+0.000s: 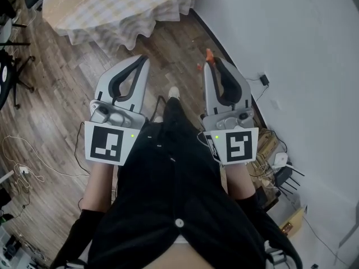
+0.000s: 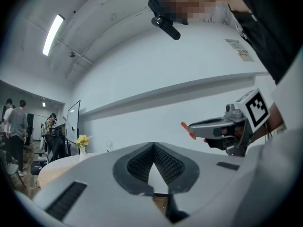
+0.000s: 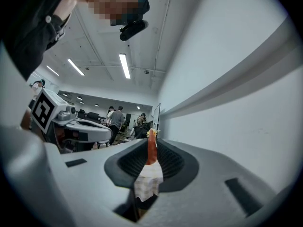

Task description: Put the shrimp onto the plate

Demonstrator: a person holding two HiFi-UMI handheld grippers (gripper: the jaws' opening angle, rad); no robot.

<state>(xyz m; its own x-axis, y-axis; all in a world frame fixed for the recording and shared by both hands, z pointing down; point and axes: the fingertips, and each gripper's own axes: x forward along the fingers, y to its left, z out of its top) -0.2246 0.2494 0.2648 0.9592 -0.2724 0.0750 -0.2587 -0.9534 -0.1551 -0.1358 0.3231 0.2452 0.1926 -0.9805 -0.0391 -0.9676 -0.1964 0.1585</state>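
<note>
My right gripper (image 1: 212, 61) is clamped on the shrimp (image 3: 151, 150). It sits edge-on between the pads, right at my fingertips, a thin orange strip running up the middle of the grip. In the head view one end pokes out just beyond the tips. My left gripper (image 1: 141, 59) hangs beside it, well apart. Its fingers are pressed together at the tips with nothing between them.

I judge the shrimp to be very light, and it doesn't pull on my fingers at all. It looks smooth and narrow, probably a bit rubbery, so it could twist or slide out if I loosen the pinch while moving. With so little of it between the pads, the hold is shallow. A grip further back along the body, closer to the roots of my fingers, would be safer, but I think the present grip will do for a slow carry. It doesn't look fragile, so a firm squeeze shouldn't harm it.

I can't see the plate in any view. Ahead of my fingertips and off to the left is a table (image 1: 112, 10) under a checked cloth. Directly below my fingers is only the wooden floor (image 1: 73, 83).
</note>
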